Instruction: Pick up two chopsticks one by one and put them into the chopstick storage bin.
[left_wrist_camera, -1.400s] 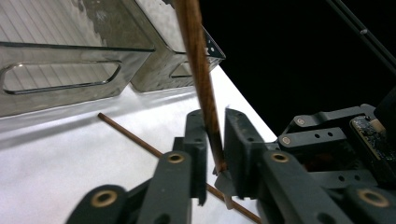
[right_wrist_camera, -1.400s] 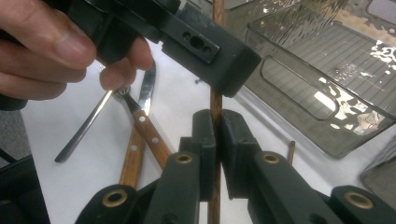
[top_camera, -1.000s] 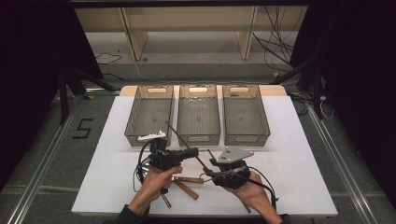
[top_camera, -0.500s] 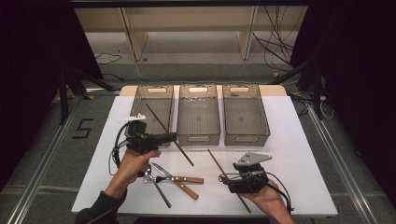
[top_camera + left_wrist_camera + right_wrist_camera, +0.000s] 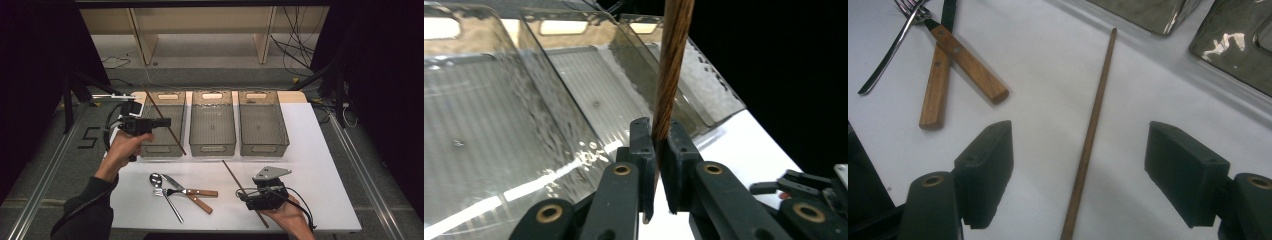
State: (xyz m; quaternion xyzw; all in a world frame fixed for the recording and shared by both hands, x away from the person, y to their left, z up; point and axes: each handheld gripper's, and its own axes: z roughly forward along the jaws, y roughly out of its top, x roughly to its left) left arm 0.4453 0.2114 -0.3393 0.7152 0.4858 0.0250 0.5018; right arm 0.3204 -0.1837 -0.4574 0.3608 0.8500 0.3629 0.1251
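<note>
My left gripper (image 5: pixel 168 121) is raised over the left grey bin (image 5: pixel 167 96) and is shut on a brown chopstick (image 5: pixel 172 134) that slants across it. In the left gripper view the pads (image 5: pixel 644 150) pinch that chopstick (image 5: pixel 674 60), which stands up out of the jaws. A second chopstick (image 5: pixel 231 172) lies on the white table. My right gripper (image 5: pixel 246 196) sits low over its near half. Its jaws have just been opening. The right gripper view shows this chopstick (image 5: pixel 1093 125) flat on the table between the wide-apart pads (image 5: pixel 985 170), touching neither.
A middle bin (image 5: pixel 212 148) and a right bin (image 5: pixel 263 148) stand beside the left one, at the back of the table (image 5: pixel 320 165). A spoon (image 5: pixel 156 179), a fork (image 5: pixel 172 205) and two wooden-handled knives (image 5: pixel 202 192) lie at the front left of my right gripper.
My left gripper has carried its chopstick from the front middle of the table up and left to above the left bin. The right gripper's jaws have spread, and the second chopstick now lies flat.
</note>
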